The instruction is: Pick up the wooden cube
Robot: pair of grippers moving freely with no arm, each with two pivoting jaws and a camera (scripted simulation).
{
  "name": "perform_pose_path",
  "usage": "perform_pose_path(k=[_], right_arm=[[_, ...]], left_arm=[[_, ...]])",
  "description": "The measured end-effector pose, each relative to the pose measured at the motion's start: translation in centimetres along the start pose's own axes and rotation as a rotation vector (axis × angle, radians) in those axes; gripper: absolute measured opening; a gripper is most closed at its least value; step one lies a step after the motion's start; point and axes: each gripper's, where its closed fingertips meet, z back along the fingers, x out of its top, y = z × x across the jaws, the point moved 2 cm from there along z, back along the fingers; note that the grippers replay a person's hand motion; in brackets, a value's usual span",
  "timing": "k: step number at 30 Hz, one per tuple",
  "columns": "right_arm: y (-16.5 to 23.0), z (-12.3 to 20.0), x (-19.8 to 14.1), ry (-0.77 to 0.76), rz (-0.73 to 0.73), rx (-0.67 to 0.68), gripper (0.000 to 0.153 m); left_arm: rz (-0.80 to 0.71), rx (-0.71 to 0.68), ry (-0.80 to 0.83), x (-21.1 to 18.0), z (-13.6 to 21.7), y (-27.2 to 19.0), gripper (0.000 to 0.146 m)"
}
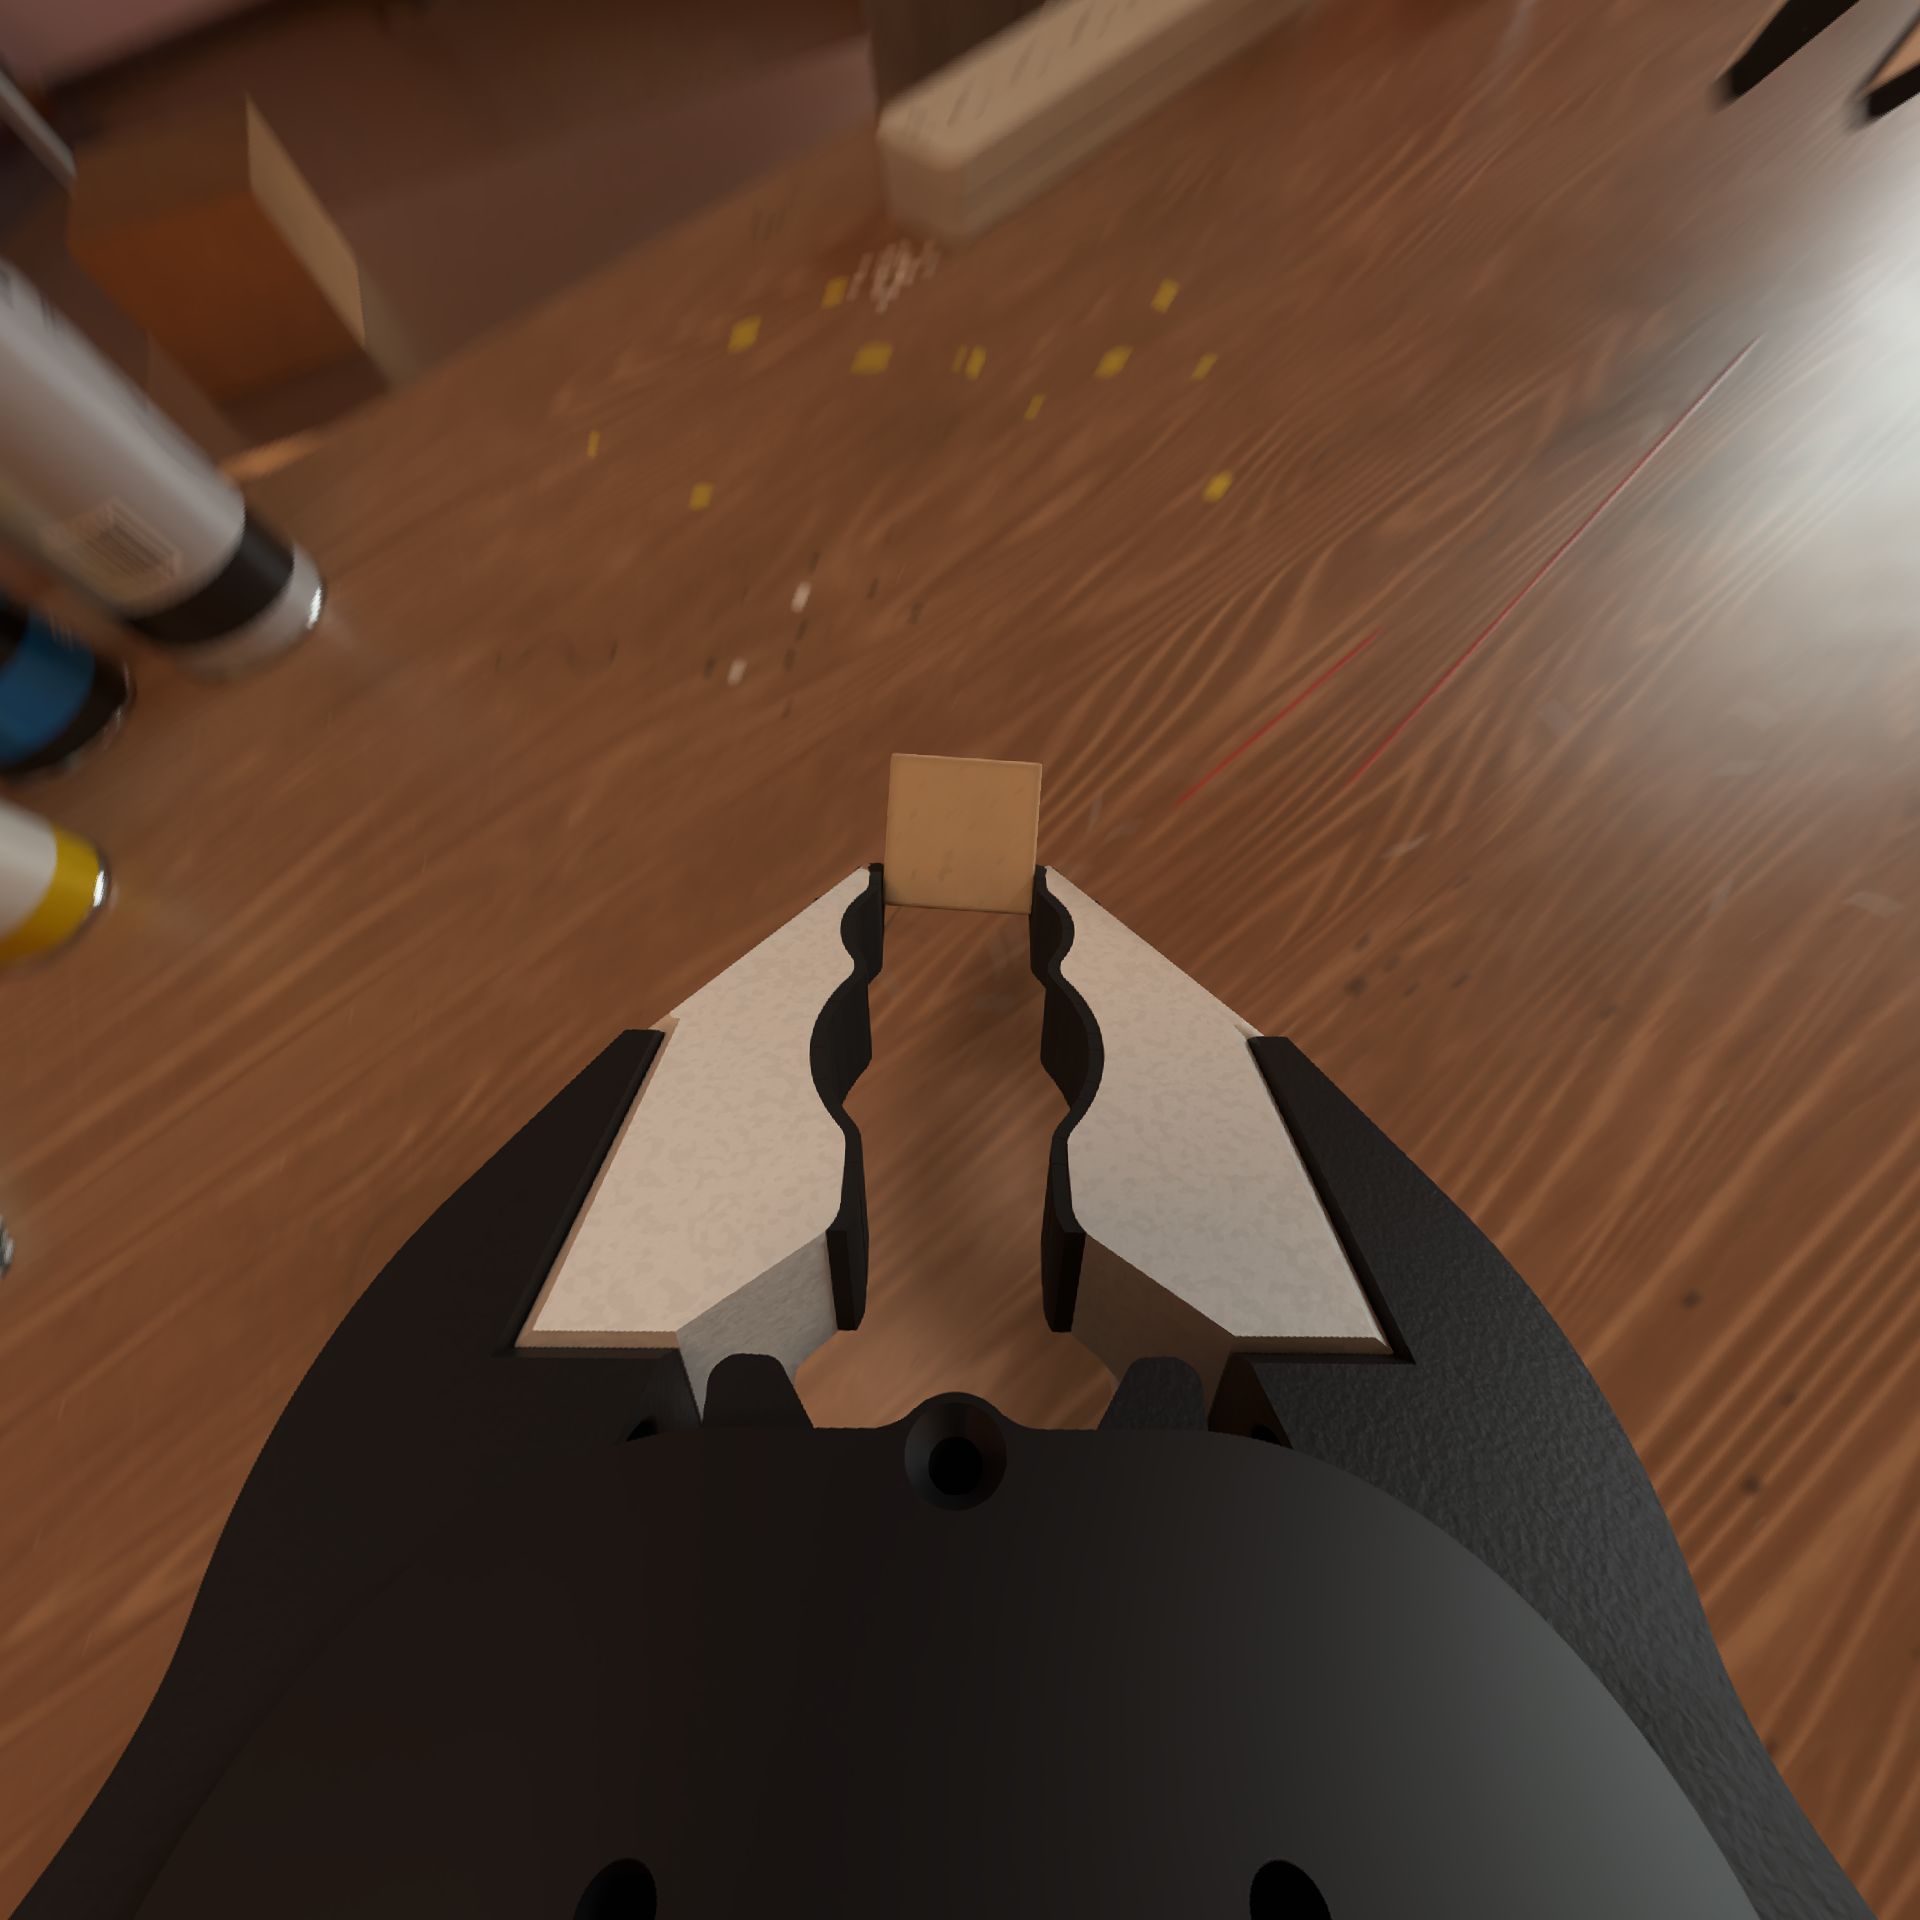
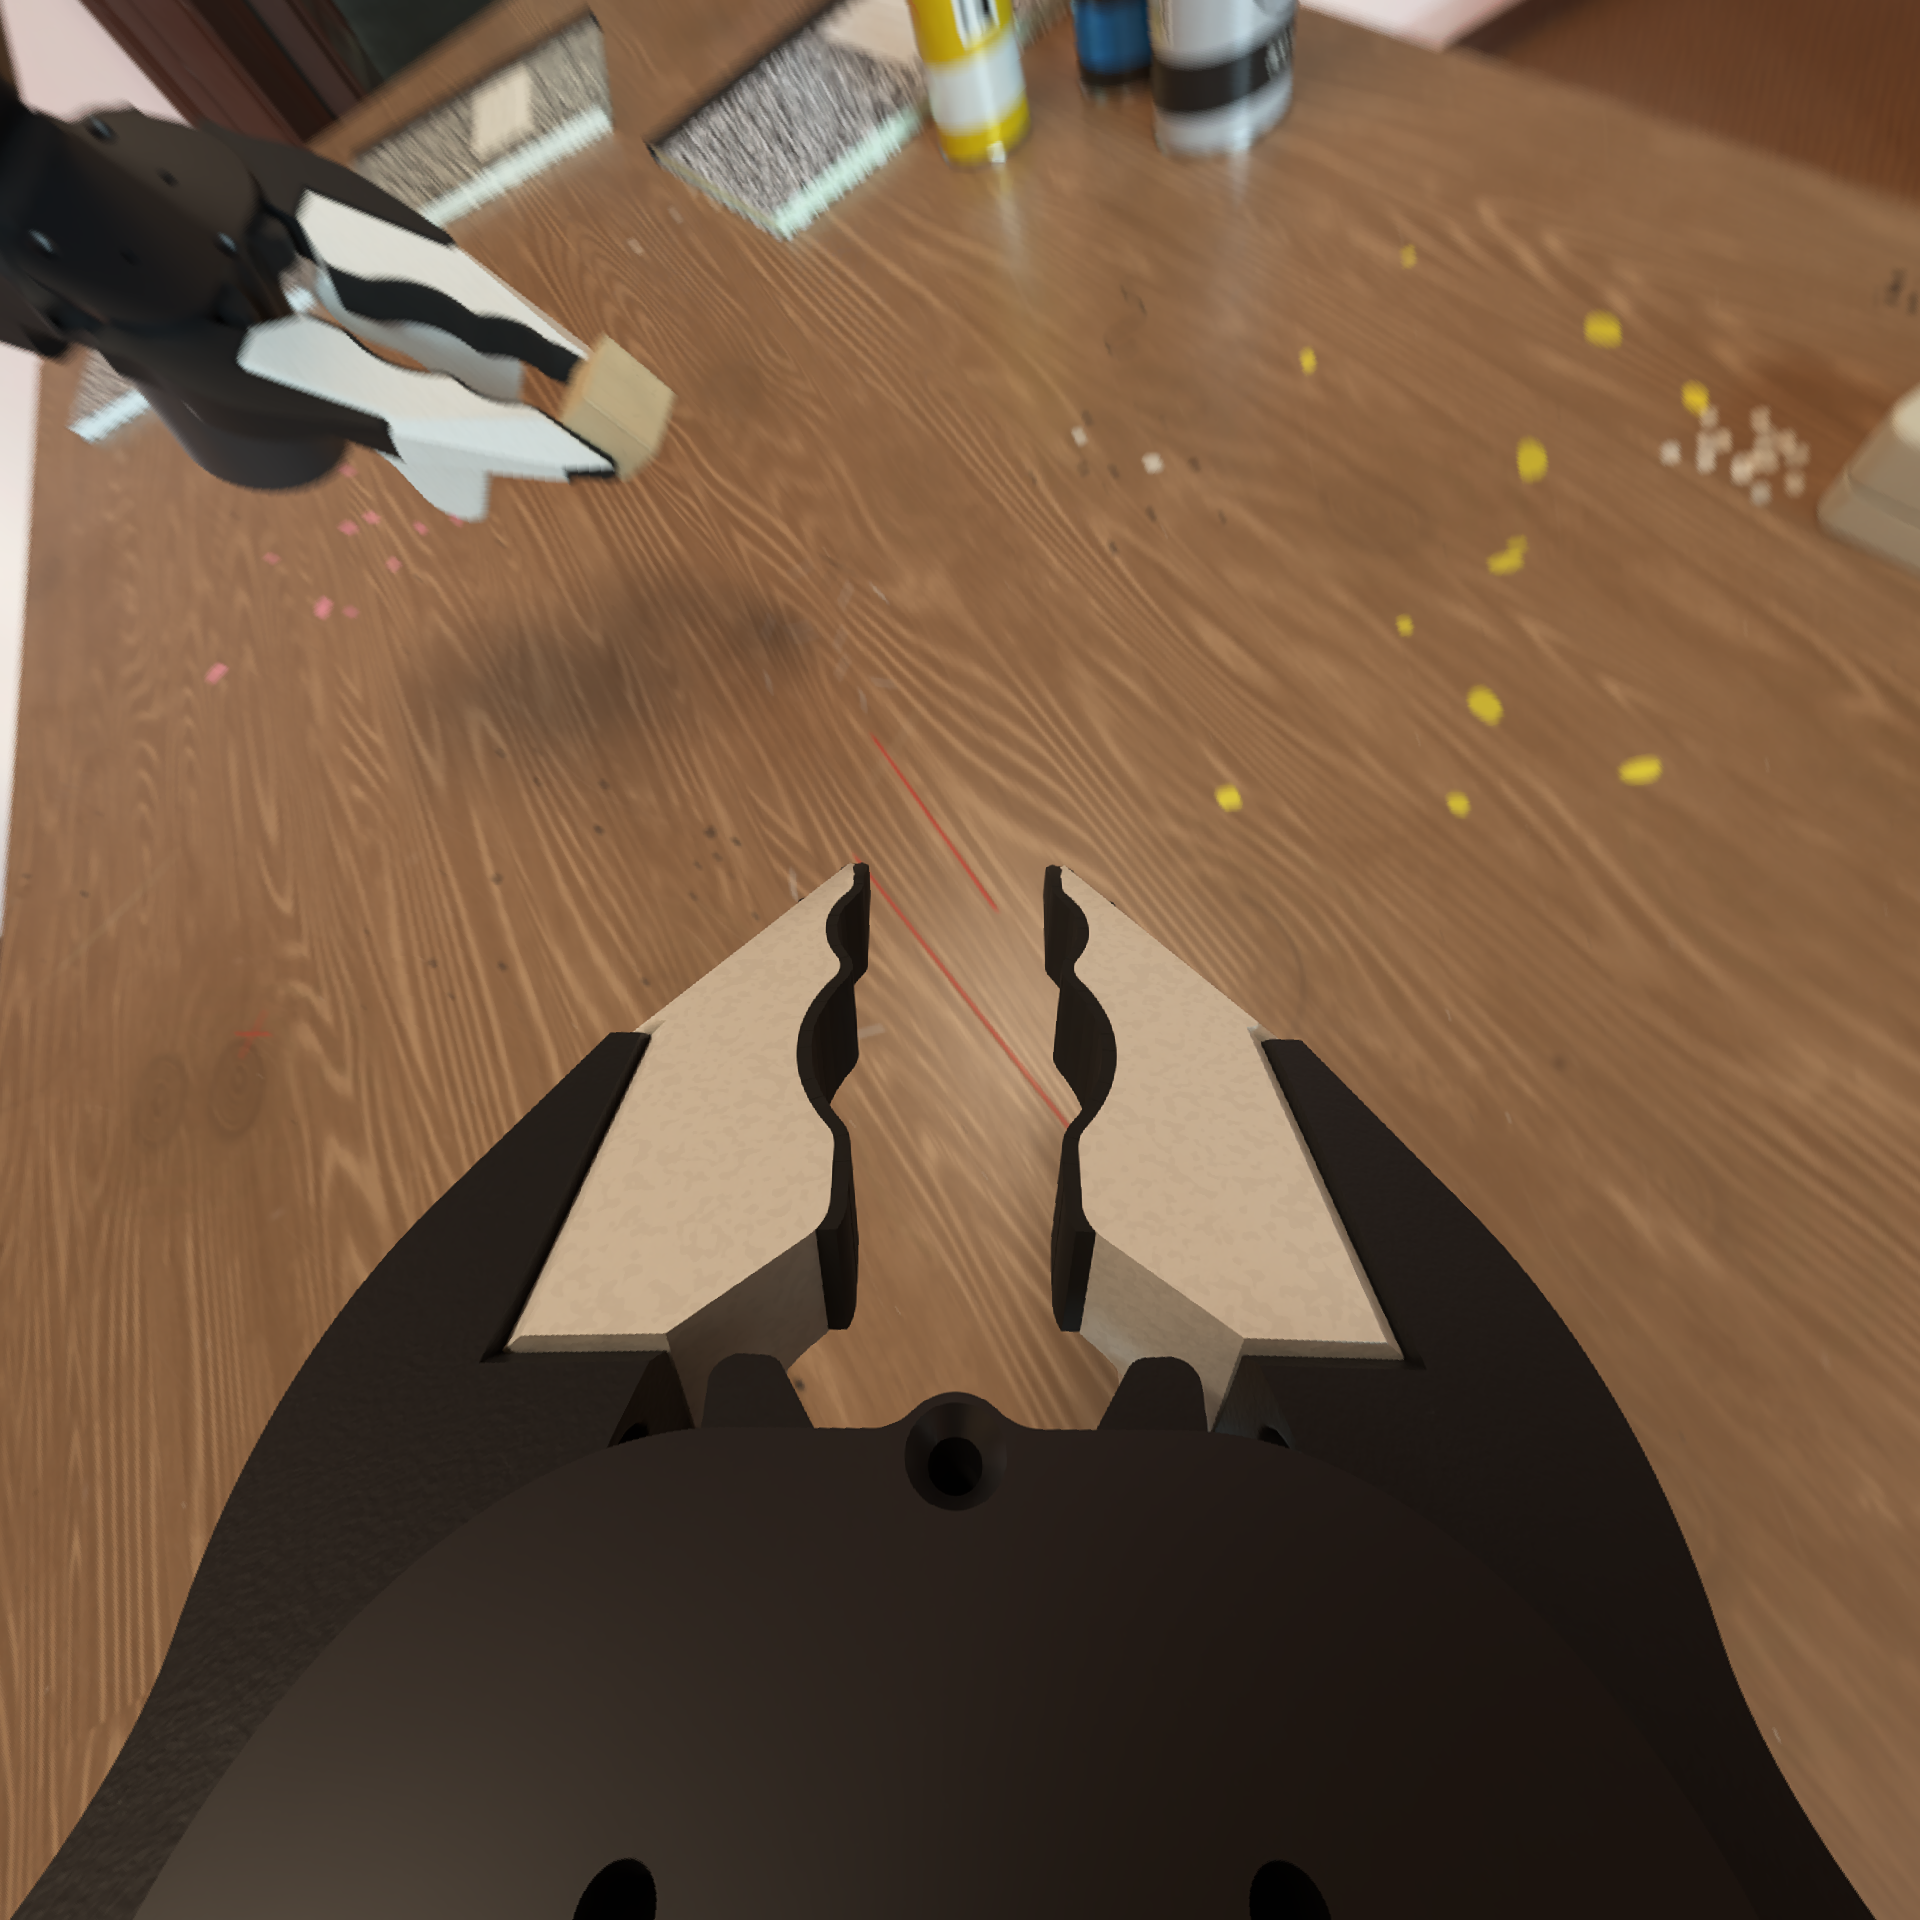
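One wooden cube, pinched at the tips of the left tool, off the worktop. Right tool released, empty. Three cans (yellow, blue, white-black), two books at far edge.

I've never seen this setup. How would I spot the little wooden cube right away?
Start with the big wooden table scattered with yellow crumbs. Above its left part in the right wrist view hang the left tongs, black with pale fingers. The wooden cube is the small tan block pinched at their tips, off the tabletop, while the cans and books stand or lie on the table.
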Motion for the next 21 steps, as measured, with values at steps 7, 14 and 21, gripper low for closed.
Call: perform_pose_path(k=[7, 14, 21], right_arm=[[5.5, -2.1, 3.1, -0.109, 0.006, 0.132, 0.032], [6.4, -2.9, 3.9, -0.22, -0.141, 0.244, 0.028], [6.1, -2.1, 4.3, -0.259, -0.212, 0.329, 0.028]], left_arm=[[-0.217, -0.021, -0.242, 8.2, -1.3, -8.3, 0.027], [-0.416, 0.073, -0.32, 10.9, -2.8, -11.6, 0.027], [-0.489, 0.056, -0.335, 11.5, -3.6, -12.8, 0.027]])
